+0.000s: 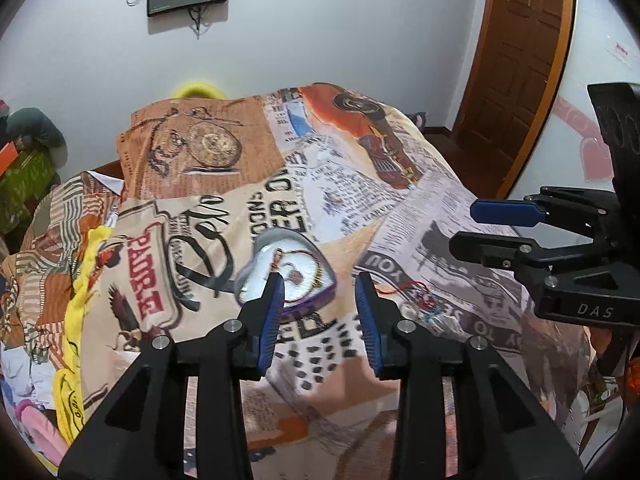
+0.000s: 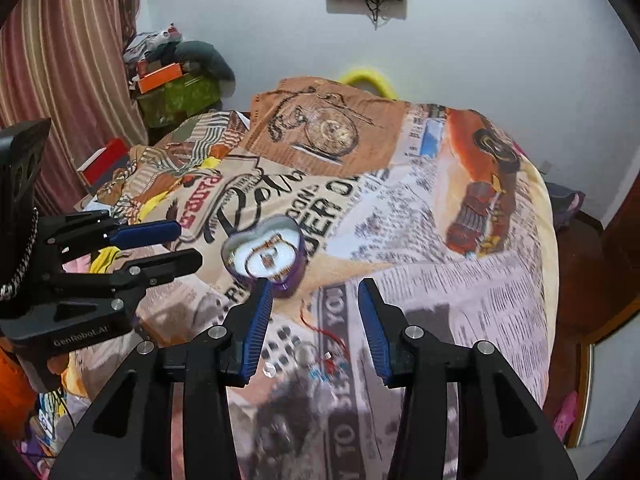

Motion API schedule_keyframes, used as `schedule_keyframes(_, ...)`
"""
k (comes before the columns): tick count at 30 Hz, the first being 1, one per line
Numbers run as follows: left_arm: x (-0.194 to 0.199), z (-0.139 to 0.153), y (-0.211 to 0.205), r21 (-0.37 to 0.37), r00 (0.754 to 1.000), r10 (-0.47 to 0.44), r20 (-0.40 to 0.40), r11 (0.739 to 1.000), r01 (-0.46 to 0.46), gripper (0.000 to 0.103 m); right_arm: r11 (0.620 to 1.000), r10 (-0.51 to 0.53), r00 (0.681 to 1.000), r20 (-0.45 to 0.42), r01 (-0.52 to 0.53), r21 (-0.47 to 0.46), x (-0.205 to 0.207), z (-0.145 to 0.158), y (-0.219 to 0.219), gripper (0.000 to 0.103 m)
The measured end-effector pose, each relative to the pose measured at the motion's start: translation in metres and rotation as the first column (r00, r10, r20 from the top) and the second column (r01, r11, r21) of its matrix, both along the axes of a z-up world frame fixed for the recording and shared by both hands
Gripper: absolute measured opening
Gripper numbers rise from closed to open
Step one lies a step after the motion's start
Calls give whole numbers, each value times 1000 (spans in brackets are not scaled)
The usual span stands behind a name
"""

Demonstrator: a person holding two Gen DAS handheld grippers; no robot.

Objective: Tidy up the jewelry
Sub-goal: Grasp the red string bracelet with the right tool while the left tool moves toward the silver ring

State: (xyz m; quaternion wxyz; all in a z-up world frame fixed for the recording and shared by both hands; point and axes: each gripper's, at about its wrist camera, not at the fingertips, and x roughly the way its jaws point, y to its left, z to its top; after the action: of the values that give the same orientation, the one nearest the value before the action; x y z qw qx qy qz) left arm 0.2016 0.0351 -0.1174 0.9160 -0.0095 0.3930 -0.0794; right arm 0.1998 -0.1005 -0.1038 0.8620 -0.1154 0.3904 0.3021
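Note:
A purple heart-shaped box point(image 1: 286, 270) with a white lining lies open on the printed bedspread; a beaded bracelet point(image 1: 298, 266) lies inside it. It also shows in the right wrist view point(image 2: 266, 258). A red-thread bracelet with small beads point(image 1: 416, 294) lies loose on the spread to the right of the box, and shows in the right wrist view point(image 2: 326, 354). My left gripper point(image 1: 320, 304) is open and empty, just in front of the box. My right gripper point(image 2: 314, 312) is open and empty, above the loose bracelet. Each gripper shows in the other's view.
The printed bedspread point(image 2: 460, 260) covers a bed that drops off at the right. A wooden door point(image 1: 516, 60) stands at the right. Boxes and clutter point(image 2: 172, 80) are piled by a striped curtain at the left. A yellow cloth point(image 1: 80, 300) lies along the bed's left side.

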Motion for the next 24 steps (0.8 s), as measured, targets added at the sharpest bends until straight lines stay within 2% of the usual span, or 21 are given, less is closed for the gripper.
schedule_keyframes(12, 8, -45, -34, -30, 991, -64, -121, 998, 61, 36, 995, -21, 997, -70, 14, -96, -7, -50, -29, 41)
schedule_keyframes(20, 8, -66, -38, 18, 984, -65, -168, 997, 69, 36, 997, -15, 993, -120, 6, -74, 4, -72, -25, 41)
schedule_keyframes(24, 11, -71, -38, 14, 982, -68, -175, 997, 71, 36, 997, 2, 992, -123, -12, -75, 6, -80, -19, 41)
